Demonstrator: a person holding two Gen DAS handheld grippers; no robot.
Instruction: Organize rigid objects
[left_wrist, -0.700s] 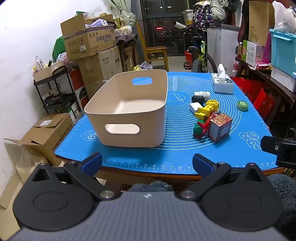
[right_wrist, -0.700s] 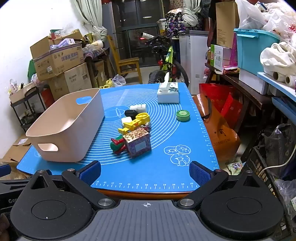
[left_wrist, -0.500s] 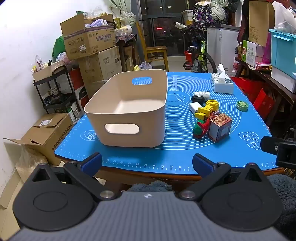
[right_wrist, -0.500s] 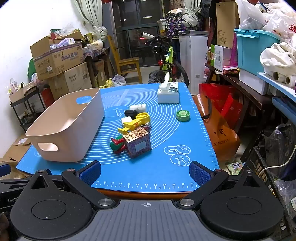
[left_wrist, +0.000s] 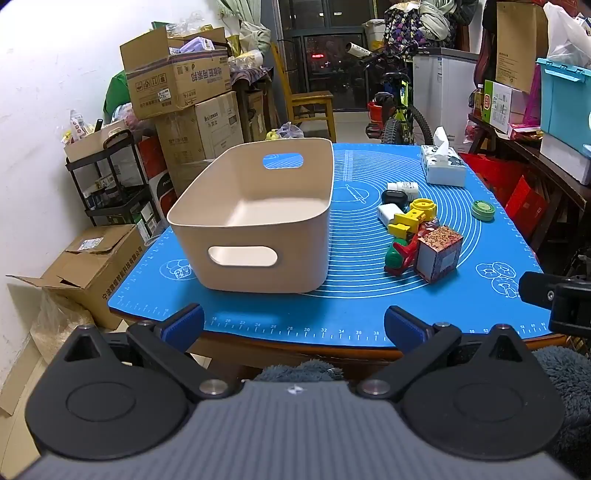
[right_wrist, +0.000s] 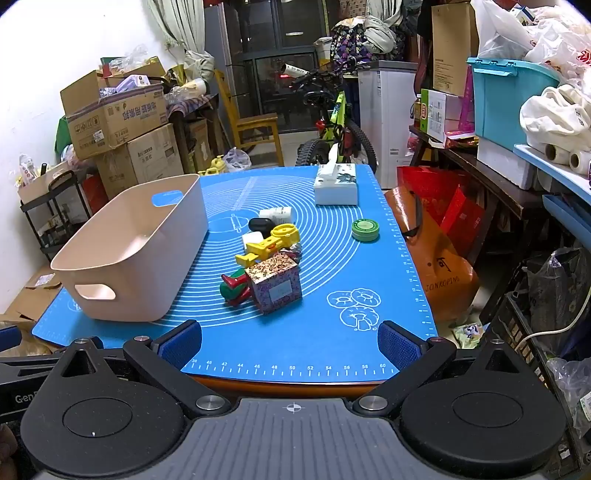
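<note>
A beige plastic bin stands empty on the left of a blue mat. To its right lies a cluster: a patterned small box, a red and green toy, a yellow toy, a white block, a black case and a white bottle. A green round tin lies apart. My left gripper and right gripper are open and empty, at the table's near edge.
A tissue box stands at the mat's far end. Cardboard boxes and a black shelf are left of the table. A bicycle, chair, red bags and loaded shelves are behind and right.
</note>
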